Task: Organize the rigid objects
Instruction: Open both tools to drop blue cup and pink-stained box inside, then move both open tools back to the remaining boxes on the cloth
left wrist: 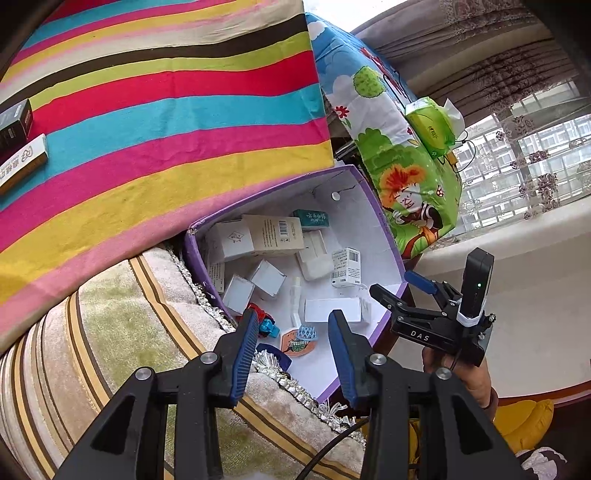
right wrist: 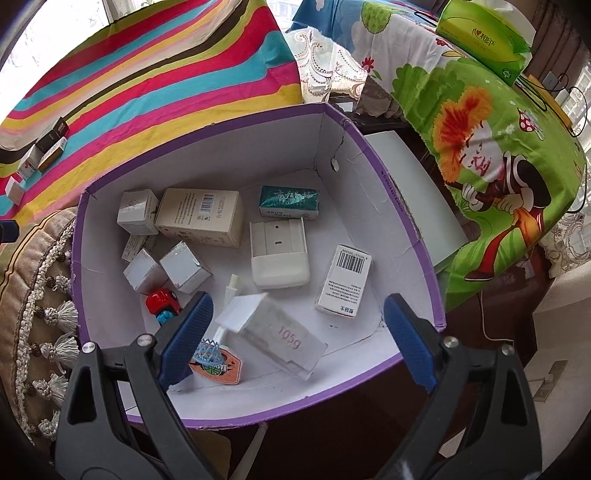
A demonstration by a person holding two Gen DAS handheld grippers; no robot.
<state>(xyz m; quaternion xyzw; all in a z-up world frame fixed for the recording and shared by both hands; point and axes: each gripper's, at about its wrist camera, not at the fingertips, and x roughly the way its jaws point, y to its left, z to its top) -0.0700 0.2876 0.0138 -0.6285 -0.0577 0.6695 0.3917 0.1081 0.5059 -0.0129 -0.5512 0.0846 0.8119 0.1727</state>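
Note:
A purple-rimmed white box (right wrist: 399, 206) stands open below both grippers and holds several small cartons, a red toy car (right wrist: 160, 299) and a basketball sticker (right wrist: 218, 365). My right gripper (right wrist: 298, 301) hangs wide open over the box's near side. Below it, untouched, lies a white carton marked 105g (right wrist: 280, 339) with its flap open. My left gripper (left wrist: 293, 317) is open and empty above the box's near-left corner (left wrist: 373, 206). To its right, a hand holds the right gripper (left wrist: 400, 290). A white-and-gold carton (left wrist: 22, 162) and a black one (left wrist: 14, 125) lie on the striped cloth.
The striped cloth (left wrist: 166, 110) covers the surface left of the box, with several small cartons (right wrist: 40, 151) on it. A tasselled cushion (left wrist: 110, 332) presses on the box's left wall. A green tissue pack (right wrist: 484, 33) lies on a cartoon-print cloth (left wrist: 406, 177) at the right.

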